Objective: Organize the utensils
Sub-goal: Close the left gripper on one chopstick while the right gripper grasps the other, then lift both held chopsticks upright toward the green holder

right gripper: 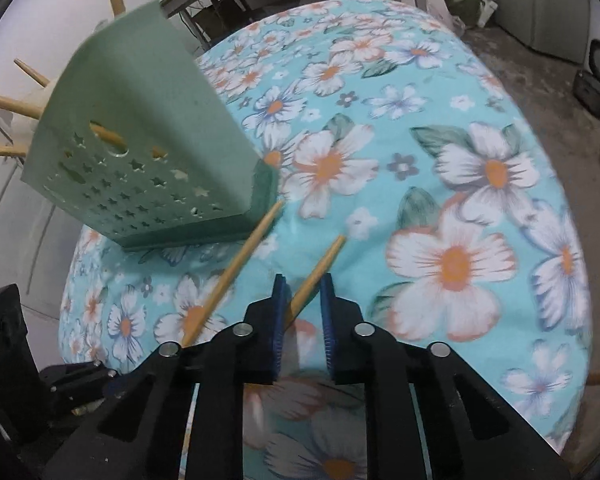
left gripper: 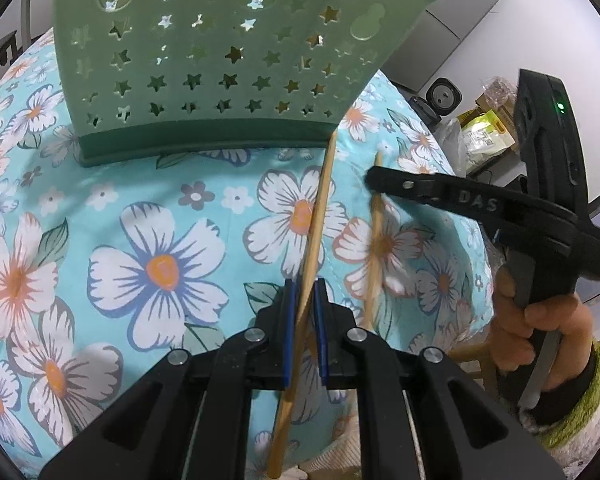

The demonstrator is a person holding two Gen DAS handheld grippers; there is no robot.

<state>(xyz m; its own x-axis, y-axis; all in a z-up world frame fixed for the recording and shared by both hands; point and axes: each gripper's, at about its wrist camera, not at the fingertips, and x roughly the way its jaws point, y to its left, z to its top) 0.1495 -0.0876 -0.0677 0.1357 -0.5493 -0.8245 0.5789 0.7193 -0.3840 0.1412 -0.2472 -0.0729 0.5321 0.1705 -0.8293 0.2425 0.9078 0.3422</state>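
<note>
On the flowered counter (left gripper: 100,208), left tongs (left gripper: 303,292) pinch one light, stiff, slippery chopstick (left gripper: 318,216) mid-shaft; right tongs (right gripper: 303,292) pinch another chopstick (right gripper: 320,268), holder (right gripper: 140,152) at ten o'clock.

matt plastic holder (left gripper: 204,60), wooden chopsticks (left gripper: 320,208), cotton tablecloth (right gripper: 440,160)

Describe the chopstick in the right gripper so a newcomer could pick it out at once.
Start at the green star-holed holder on the floral tablecloth. Two wooden chopsticks point toward its base. The right gripper's chopstick runs between blue pads; its tip stops short of the holder, while the other chopstick reaches the base.
</note>
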